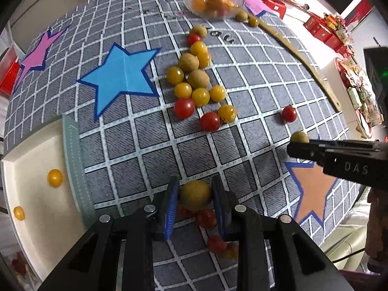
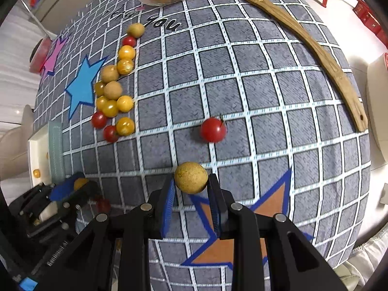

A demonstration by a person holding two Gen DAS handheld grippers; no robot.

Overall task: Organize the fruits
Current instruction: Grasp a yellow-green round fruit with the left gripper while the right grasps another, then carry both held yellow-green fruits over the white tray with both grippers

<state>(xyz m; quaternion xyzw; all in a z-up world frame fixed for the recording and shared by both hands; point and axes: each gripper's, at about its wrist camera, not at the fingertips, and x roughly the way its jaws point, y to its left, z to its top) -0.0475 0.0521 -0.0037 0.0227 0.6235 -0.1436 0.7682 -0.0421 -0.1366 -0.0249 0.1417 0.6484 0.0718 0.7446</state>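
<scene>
My left gripper (image 1: 195,195) is shut on a yellow tomato (image 1: 195,194), held above several red tomatoes (image 1: 206,218) on the grey checked cloth. My right gripper (image 2: 191,184) is shut on a tan longan (image 2: 191,177) over the orange star (image 2: 232,240); the same gripper also shows in the left wrist view (image 1: 298,145). A cluster of yellow tomatoes, red tomatoes and longans (image 1: 194,77) lies mid-table and shows in the right wrist view (image 2: 114,92). A lone red tomato (image 2: 213,129) sits ahead of the right gripper. The white tray (image 1: 31,160) at left holds two yellow tomatoes (image 1: 55,177).
A clear bowl (image 1: 211,2) of fruit stands at the far edge, with two loose fruits (image 1: 247,18) beside it. A curved wooden strip (image 2: 315,46) runs along the right side. Blue (image 1: 121,77) and pink (image 1: 36,55) paper stars lie on the cloth.
</scene>
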